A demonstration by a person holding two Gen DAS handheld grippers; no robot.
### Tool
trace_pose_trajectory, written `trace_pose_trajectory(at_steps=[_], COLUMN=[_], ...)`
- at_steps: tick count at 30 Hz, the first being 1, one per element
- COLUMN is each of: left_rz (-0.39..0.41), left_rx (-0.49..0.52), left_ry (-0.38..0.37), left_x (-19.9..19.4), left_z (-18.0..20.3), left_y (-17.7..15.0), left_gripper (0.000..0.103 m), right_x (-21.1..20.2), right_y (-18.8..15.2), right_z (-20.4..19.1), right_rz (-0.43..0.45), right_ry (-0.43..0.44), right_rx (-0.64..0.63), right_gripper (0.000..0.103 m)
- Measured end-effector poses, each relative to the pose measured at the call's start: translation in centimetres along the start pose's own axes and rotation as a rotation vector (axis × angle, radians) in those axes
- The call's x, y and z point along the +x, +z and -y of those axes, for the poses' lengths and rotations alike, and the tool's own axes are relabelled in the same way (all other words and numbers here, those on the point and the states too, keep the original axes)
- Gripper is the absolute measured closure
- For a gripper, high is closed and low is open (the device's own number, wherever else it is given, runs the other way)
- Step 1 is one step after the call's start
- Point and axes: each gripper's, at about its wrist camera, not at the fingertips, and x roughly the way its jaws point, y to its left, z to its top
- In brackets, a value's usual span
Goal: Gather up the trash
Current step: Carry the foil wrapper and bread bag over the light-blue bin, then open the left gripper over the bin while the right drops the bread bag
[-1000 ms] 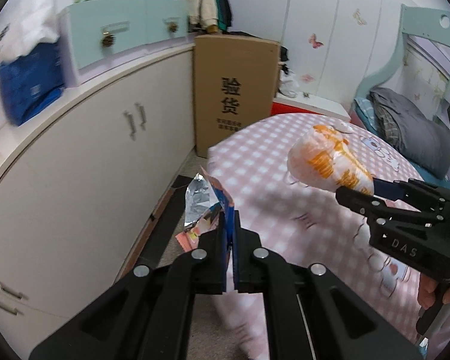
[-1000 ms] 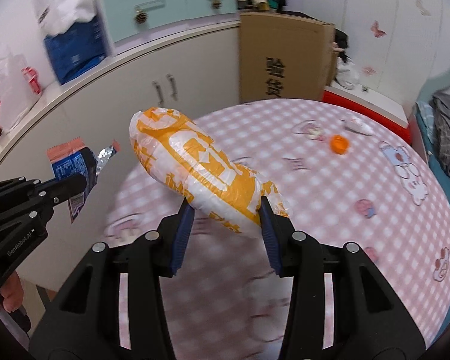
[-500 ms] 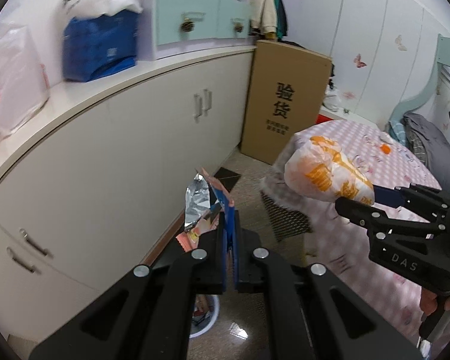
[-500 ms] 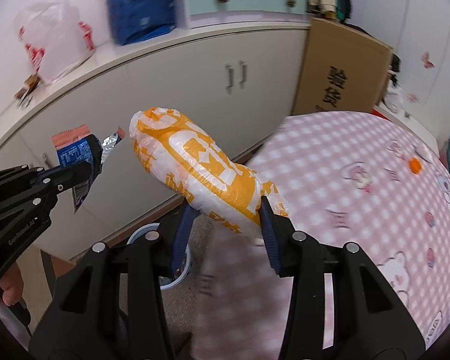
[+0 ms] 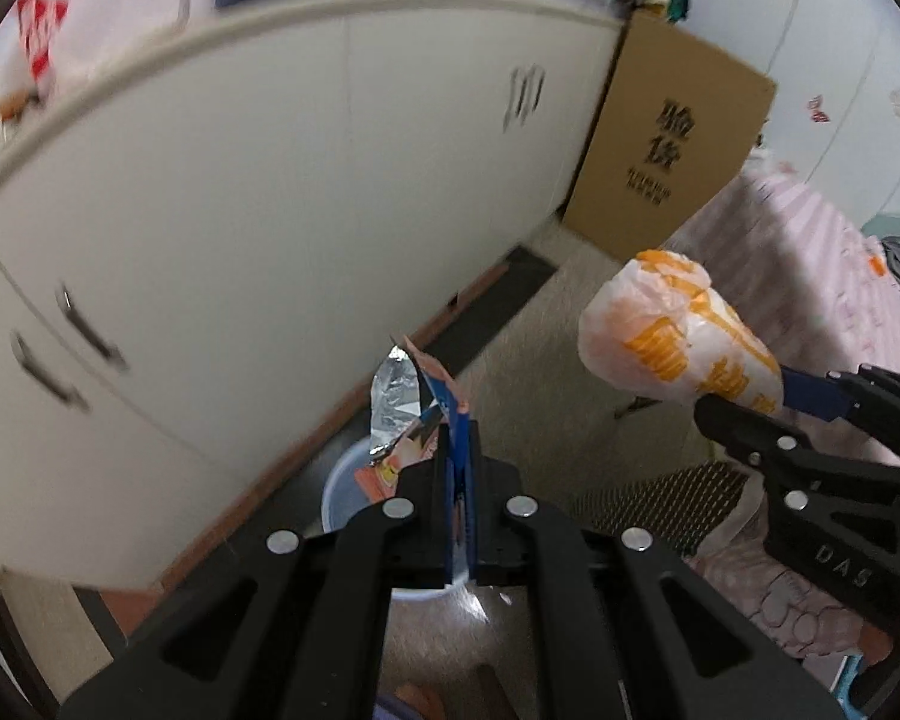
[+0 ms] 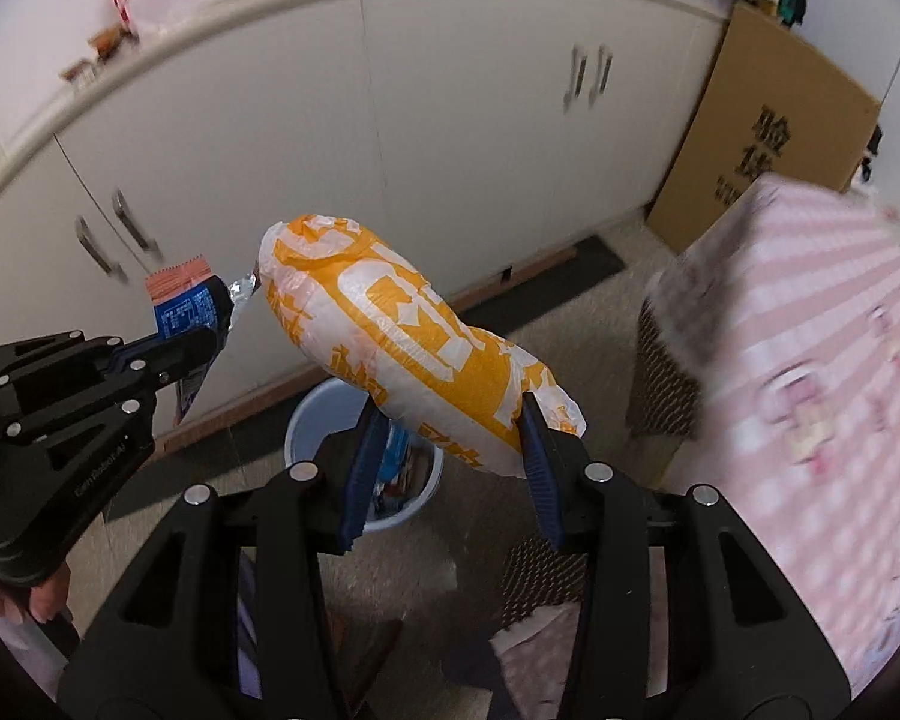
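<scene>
Left gripper [image 5: 459,450] clamps wrapper [image 5: 417,414]; right gripper [image 6: 450,450] clasps bag [image 6: 402,336]; both above bin [image 6: 306,420] (drop pending, trash already inside).

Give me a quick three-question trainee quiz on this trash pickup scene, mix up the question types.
1. True or false: the left gripper is shut on a blue snack wrapper.
2. Multiple choice: the right gripper holds A) a glass bottle, B) an orange-and-white plastic bag, C) nothing.
3. Short answer: what stands on the floor below both grippers, beside the white cabinet?

Key:
1. True; its jaws clamp the wrapper.
2. B; the jaws press the bag's sides.
3. A pale round bin that already has some trash inside.
</scene>
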Motion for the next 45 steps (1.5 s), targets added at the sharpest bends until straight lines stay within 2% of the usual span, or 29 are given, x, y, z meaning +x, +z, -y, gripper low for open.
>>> trace_pose_trajectory(at_steps=[7,15,18,19,20,22,29,40,42,43,45], left_rz=[-0.141,-0.270,-0.271,-0.270,-0.270,-0.267,-0.312,-0.296,-0.289,-0.286,-0.283], left_rx=[-0.052,-0.074,-0.068,-0.065,-0.066,-0.083,-0.141,-0.189,-0.202,-0.210,-0.233], left_ry=[0.006,-0.021,-0.026,-0.023,-0.021,-0.013,-0.007,0.032,0.042,0.048,0.057], left_x=[6.0,11.5,12.6,12.9,13.3,14.2,16.1,13.9,13.2,12.9,12.4], left_z=[-2.3,-2.8,-2.6,-2.5,-2.5,-2.8,-4.6,-8.5,-9.4,-9.9,-11.0], left_y=[-3.0,-5.7,-5.7,-5.7,-5.6,-5.6,-6.8,-9.3,-9.8,-10.1,-10.4], left_gripper=[0.100,0.100,0.098,0.093,0.075,0.058,0.058,0.058,0.058,0.058,0.058], right_x=[7.0,11.0,11.8,12.0,12.2,12.6,13.9,17.3,18.0,18.1,18.1], right_y=[-2.4,-4.3,-4.7,-4.8,-5.1,-5.4,-6.2,-6.3,-5.8,-5.7,-5.1], right_z=[-1.9,-1.6,-1.5,-1.4,-1.3,-1.0,-0.8,-4.5,-5.2,-5.4,-5.8], right_rz=[-0.149,-0.234,-0.255,-0.259,-0.262,-0.271,-0.309,-0.356,-0.344,-0.337,-0.302], right_ry=[-0.014,-0.041,-0.047,-0.050,-0.055,-0.064,-0.074,-0.035,-0.014,-0.006,-0.013], right_rx=[0.012,0.025,0.041,0.043,0.045,0.052,0.065,-0.002,-0.004,-0.001,0.025], right_gripper=[0.060,0.060,0.060,0.060,0.060,0.059,0.059,0.058,0.053,0.037,0.021])
